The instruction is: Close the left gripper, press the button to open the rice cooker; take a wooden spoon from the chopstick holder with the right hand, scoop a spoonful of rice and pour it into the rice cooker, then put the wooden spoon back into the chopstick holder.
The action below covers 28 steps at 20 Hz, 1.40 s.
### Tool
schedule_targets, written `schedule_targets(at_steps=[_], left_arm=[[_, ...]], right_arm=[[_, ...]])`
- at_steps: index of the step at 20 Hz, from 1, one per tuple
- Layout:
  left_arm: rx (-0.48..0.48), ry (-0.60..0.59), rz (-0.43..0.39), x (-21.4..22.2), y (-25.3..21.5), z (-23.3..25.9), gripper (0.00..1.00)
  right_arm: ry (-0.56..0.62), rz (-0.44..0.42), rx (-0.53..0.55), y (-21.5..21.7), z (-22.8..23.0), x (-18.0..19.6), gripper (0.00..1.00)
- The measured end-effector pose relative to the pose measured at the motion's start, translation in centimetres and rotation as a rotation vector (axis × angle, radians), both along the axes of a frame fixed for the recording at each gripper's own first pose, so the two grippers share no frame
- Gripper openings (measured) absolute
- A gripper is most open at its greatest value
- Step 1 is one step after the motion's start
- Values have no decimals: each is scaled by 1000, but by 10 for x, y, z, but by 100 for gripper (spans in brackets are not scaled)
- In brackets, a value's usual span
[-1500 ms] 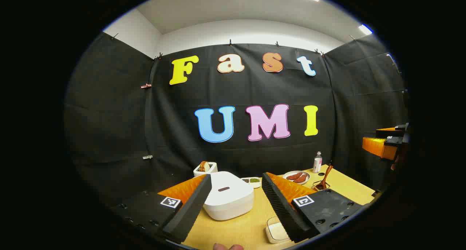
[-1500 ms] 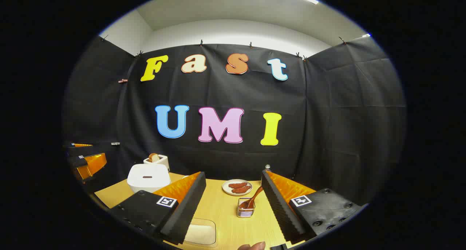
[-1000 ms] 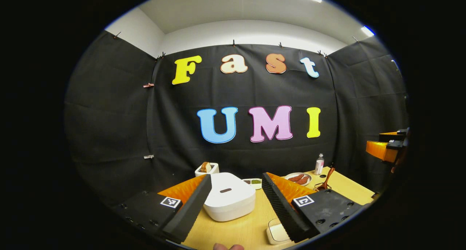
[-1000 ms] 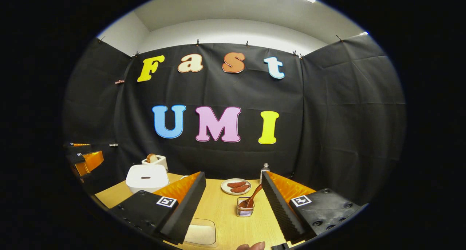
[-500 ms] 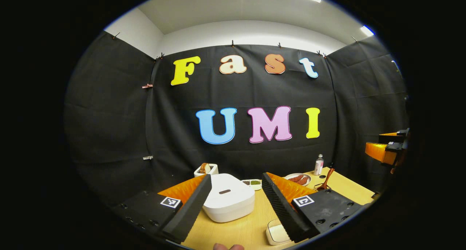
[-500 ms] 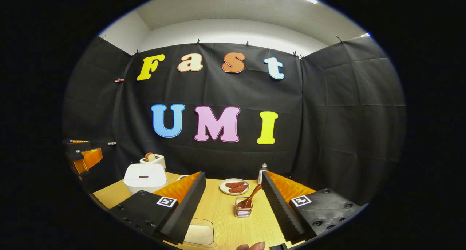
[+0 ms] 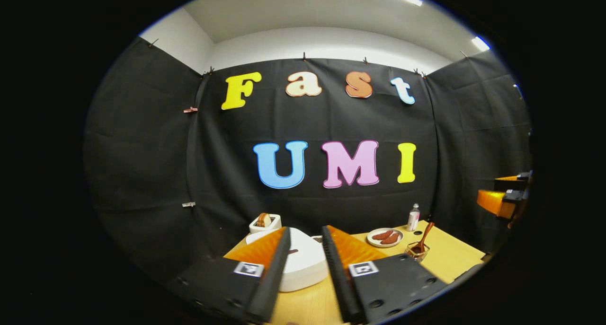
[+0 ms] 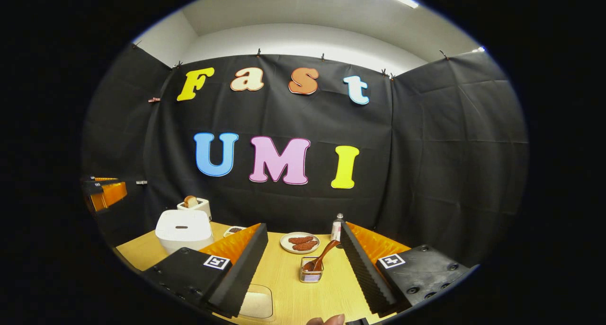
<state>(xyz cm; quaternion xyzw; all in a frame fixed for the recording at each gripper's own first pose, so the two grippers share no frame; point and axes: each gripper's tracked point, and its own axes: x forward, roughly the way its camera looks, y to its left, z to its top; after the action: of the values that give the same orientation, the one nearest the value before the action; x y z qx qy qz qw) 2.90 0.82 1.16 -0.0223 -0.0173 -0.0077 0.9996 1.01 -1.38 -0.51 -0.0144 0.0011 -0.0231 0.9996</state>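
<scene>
A: How does the left gripper (image 7: 305,263) stand?
B: Its fingers are drawn near each other with a narrow gap between them, and they grip nothing. The white cooker (image 7: 303,263) shows through that gap, lid down, on the table (image 7: 450,244).

A: And the right gripper (image 8: 303,263)?
B: Its fingers are spread wide and hold nothing. Between them, farther off, stands the holder (image 8: 311,272) with the spoon (image 8: 321,259) leaning in it, handle tilted up to the right.

A: Where does the cooker sit in the right gripper view?
B: It sits at the table's far left, with a toaster (image 8: 194,206) just behind it. A plate (image 8: 299,242) of reddish food lies behind the holder, and a bottle (image 8: 336,229) stands beside the plate.

A: Where is the rice?
B: A pale shallow dish (image 8: 258,302) lies near the table's front edge, partly behind the right gripper's left finger; its contents can't be made out.
</scene>
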Motion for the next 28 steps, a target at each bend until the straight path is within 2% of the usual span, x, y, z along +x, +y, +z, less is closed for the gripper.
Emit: schedule_targets(at_steps=[2, 3, 5, 6, 8, 10, 17, 21, 28], left_arm=[[-5, 4, 27, 8, 16, 0, 22], [-8, 11, -5, 19, 12, -4, 8], [-30, 36, -69, 38, 6, -13, 7], [-44, 51, -79, 50, 6, -18, 10], [-85, 84, -102, 78, 19, -29, 6], [-117, 134, -118, 105, 24, -47, 9], [-235, 274, -144, 189, 46, -111, 6], [-212, 371, -143, 222, 56, -155, 6], [-200, 484, -141, 250, 54, -207, 6]], right_arm=[[0, -3, 2, 1, 0, 2, 98], [0, -4, 0, 1, -1, 3, 98], [1, -5, -2, 1, 0, 4, 98], [-1, -4, -5, 2, 0, 5, 98], [-4, -9, -15, 0, 0, 6, 97], [-3, -11, -20, -1, 0, 7, 98], [4, -40, -28, -16, -2, 9, 98], [16, -58, -29, -25, -8, 10, 98], [44, -84, -34, -34, -19, 9, 98]])
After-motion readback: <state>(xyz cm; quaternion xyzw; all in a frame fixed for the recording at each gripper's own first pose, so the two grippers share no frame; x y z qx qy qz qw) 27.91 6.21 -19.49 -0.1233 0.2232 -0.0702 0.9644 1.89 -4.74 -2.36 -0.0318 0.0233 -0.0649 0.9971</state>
